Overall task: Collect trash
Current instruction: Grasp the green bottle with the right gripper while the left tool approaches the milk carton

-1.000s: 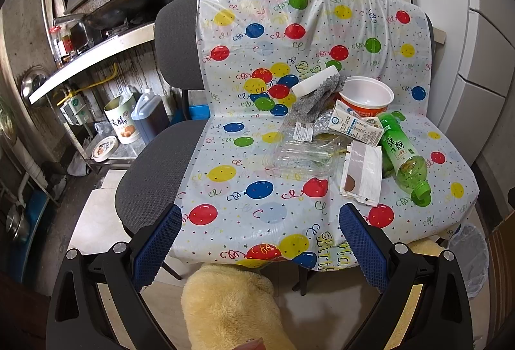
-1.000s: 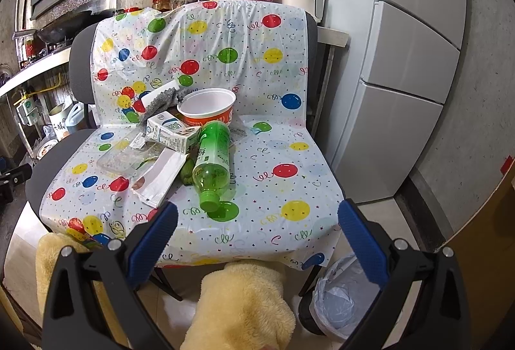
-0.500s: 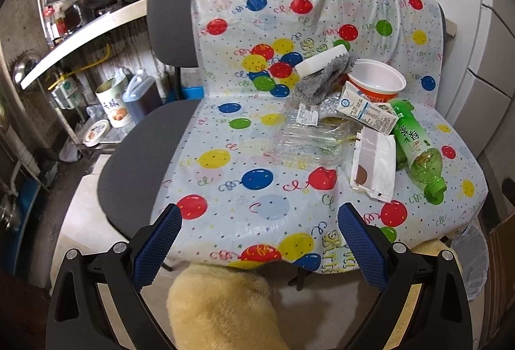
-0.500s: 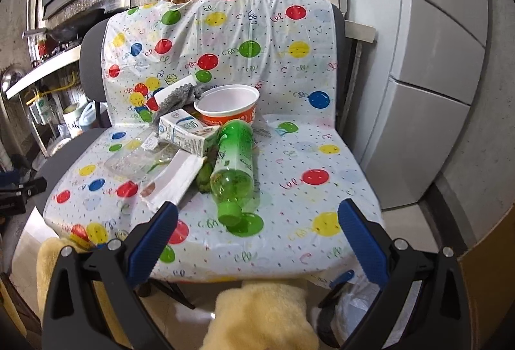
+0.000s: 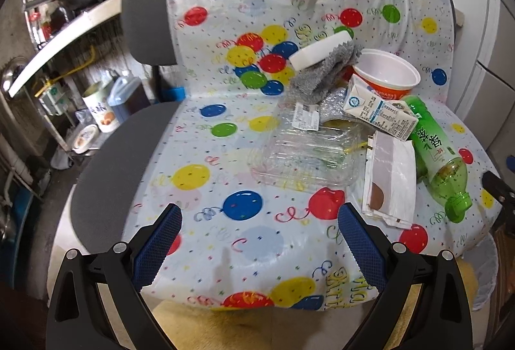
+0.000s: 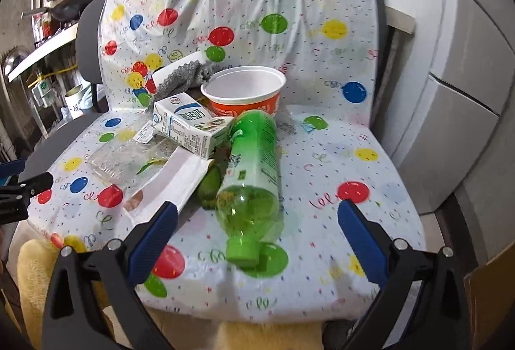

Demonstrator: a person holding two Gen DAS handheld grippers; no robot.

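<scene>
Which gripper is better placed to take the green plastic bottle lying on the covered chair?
Right. The open right gripper frames the green plastic bottle, whose cap points toward it. The open left gripper faces the clear plastic container, with the bottle off to its right.

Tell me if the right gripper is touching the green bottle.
Apart. In the right wrist view, the open right gripper straddles the green bottle, with clear cloth visible between each finger and it.
</scene>
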